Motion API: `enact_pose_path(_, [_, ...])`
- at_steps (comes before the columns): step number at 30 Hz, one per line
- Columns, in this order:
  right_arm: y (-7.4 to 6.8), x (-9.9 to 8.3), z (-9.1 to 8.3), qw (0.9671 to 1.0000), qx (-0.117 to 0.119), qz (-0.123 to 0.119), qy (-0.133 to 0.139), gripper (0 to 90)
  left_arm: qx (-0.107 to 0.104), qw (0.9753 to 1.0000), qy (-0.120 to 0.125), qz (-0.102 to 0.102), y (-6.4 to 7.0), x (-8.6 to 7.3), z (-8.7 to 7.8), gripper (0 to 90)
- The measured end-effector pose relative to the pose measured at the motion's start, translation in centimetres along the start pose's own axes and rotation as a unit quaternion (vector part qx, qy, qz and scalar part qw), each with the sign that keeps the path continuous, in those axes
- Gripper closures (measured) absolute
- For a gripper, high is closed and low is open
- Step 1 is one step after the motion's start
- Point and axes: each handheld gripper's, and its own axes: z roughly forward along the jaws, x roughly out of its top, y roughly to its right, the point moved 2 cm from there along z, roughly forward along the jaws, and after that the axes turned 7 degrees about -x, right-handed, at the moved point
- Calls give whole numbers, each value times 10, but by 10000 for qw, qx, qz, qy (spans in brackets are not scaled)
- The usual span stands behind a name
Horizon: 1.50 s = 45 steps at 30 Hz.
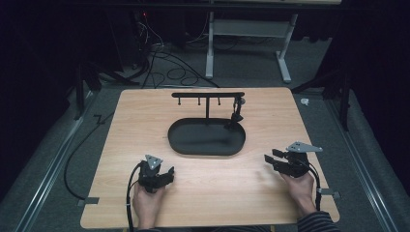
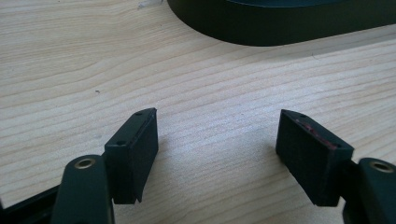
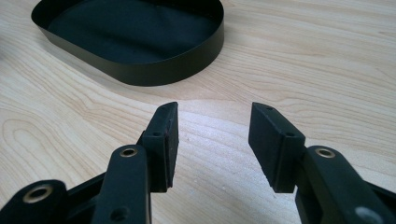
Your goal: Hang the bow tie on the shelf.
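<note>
A black oval tray (image 1: 193, 145) sits mid-table, with a black T-shaped rack (image 1: 208, 95) rising from its back edge. A small dark object (image 1: 236, 115) hangs from the rack's right end, down toward the tray rim. My left gripper (image 1: 163, 176) rests low on the wood in front of the tray's left side, open and holding nothing (image 2: 217, 140). My right gripper (image 1: 271, 158) lies near the table's right edge, aimed left toward the tray (image 3: 140, 70), its jaws open over bare wood (image 3: 212, 140).
The light wooden table (image 1: 145, 116) stands on grey floor, with cables (image 1: 164, 67) and a white desk frame (image 1: 251, 38) behind it. The tray wall (image 2: 280, 28) lies just ahead of the left gripper. A hand holds each gripper from the near edge.
</note>
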Motion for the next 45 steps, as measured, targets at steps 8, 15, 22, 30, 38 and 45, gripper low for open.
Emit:
enact_pose_path(8, [0, -1, 6, 9999, -67, -1, -94, 544, 0, 10000, 0, 0, 0, 0, 0, 302])
enact_pose_path(15, [0, -2, 10, 9999, -71, -25, -149, 545, 0, 10000, 0, 1, 0, 0, 0, 302])
enact_pose_path(22, [0, -3, 14, 9997, -75, -31, -211, 545, 0, 10000, 0, 1, 0, 0, 0, 302])
enact_pose_path(30, [-2, -4, 17, 9996, -110, -68, -258, 546, 0, 10000, 0, 0, 0, 0, 0, 302])
enact_pose_path(38, [-5, -5, 21, 9994, -120, -92, -307, 546, 0, 10000, 0, 0, 0, 0, 0, 302])
enact_pose_path(45, [-7, -6, 24, 9991, -150, -165, -347, 546, -1, 10000, 1, -1, 0, 0, 0, 302])
